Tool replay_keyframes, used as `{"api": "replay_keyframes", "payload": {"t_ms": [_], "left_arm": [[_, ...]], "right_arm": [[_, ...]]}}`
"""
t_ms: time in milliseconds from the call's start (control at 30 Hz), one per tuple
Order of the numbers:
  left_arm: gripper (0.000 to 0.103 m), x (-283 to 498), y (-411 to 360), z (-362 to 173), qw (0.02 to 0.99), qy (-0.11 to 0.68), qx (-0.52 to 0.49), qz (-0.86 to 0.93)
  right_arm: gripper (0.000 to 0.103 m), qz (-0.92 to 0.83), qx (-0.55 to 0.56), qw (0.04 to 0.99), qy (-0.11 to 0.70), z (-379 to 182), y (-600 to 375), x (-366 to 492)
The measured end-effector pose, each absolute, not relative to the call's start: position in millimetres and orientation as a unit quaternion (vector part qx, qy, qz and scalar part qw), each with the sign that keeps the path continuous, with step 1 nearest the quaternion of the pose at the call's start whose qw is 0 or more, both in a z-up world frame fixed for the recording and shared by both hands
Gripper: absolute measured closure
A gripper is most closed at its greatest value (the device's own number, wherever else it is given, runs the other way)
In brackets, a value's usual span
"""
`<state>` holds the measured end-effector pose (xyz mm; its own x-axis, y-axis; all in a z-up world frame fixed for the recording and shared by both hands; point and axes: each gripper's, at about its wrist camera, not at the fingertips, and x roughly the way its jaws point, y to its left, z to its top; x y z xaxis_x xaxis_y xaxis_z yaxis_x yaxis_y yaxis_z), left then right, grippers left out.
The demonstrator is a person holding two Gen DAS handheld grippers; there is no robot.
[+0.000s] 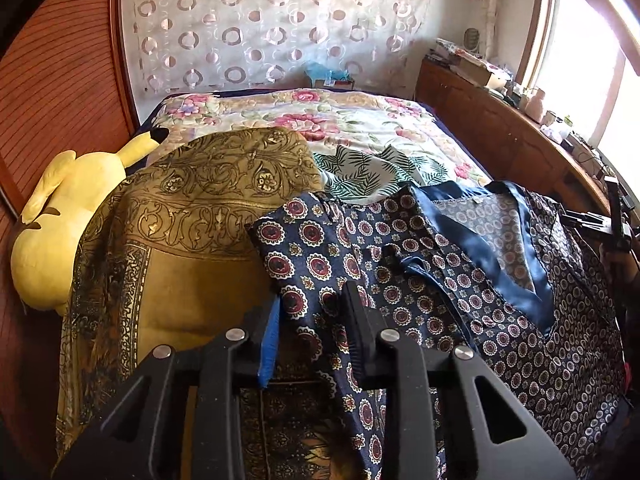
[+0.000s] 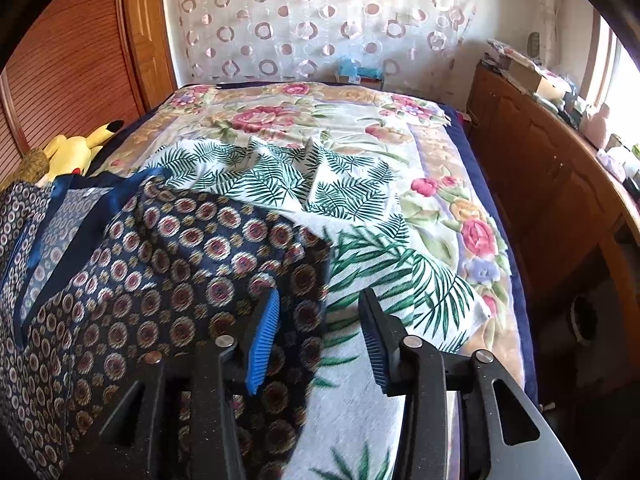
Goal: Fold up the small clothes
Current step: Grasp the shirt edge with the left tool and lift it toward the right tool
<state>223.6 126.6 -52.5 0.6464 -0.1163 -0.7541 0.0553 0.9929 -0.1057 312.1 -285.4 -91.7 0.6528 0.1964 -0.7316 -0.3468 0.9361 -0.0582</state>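
**Navy top spread out, fold barely started**

Navy patterned top (image 1: 460, 280) lies across the lower centre and right of the left wrist view, neckline with satin trim open toward upper right; in the right wrist view it fills the lower left, one sleeve or side flap ending near frame centre; it rests on the bed (image 2: 472, 184), partly over a palm-leaf garment (image 2: 280, 176) and beside a mustard paisley cloth (image 1: 192, 208).

Left tool (image 1: 310, 320) – jaws narrow, a sleeve or edge of the top hangs between them; whether the pads actually pinch it I cannot tell, there looks to be slack on the blue-pad side. Right tool (image 2: 318, 312) – jaws fairly wide, nothing pressed; the top's edge sits just by the left finger, the leaf print shows through the gap.

Progress, as a judgement: early; the top looks laid out but not squared, no finished fold visible; sleeves and body remain to fold – the leaf garment is crumpled and untouched; yellow plush (image 1: 60, 216) at left edge, irrelevant.
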Motion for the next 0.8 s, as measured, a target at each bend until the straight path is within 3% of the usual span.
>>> {"api": "replay_keyframes", "payload": {"t_ms": [33,100,200,300,433,800], "left_arm": [[0.074,223,125,-51,0.908,0.415,-0.037,-0.053],[0.091,221,123,-48,0.909,0.411,-0.035,-0.063],[0.096,220,117,-44,0.909,0.409,-0.028,-0.071],[0.101,218,114,-39,0.910,0.407,-0.020,-0.073],[0.102,210,112,-13,0.926,0.370,-0.022,-0.074],[0.102,197,116,103,0.965,0.252,-0.025,-0.066]], "right_arm": [[0.058,0.149,-0.093,0.903,0.392,-91,-286,315],[0.058,0.153,-0.087,0.901,0.397,-91,-286,320],[0.062,0.179,-0.099,0.894,0.400,-92,-277,316],[0.099,0.208,-0.119,0.884,0.402,-93,-263,308],[0.101,0.218,-0.143,0.885,0.386,-81,-250,291],[0.102,0.201,-0.113,0.946,0.230,47,-256,215]]}}
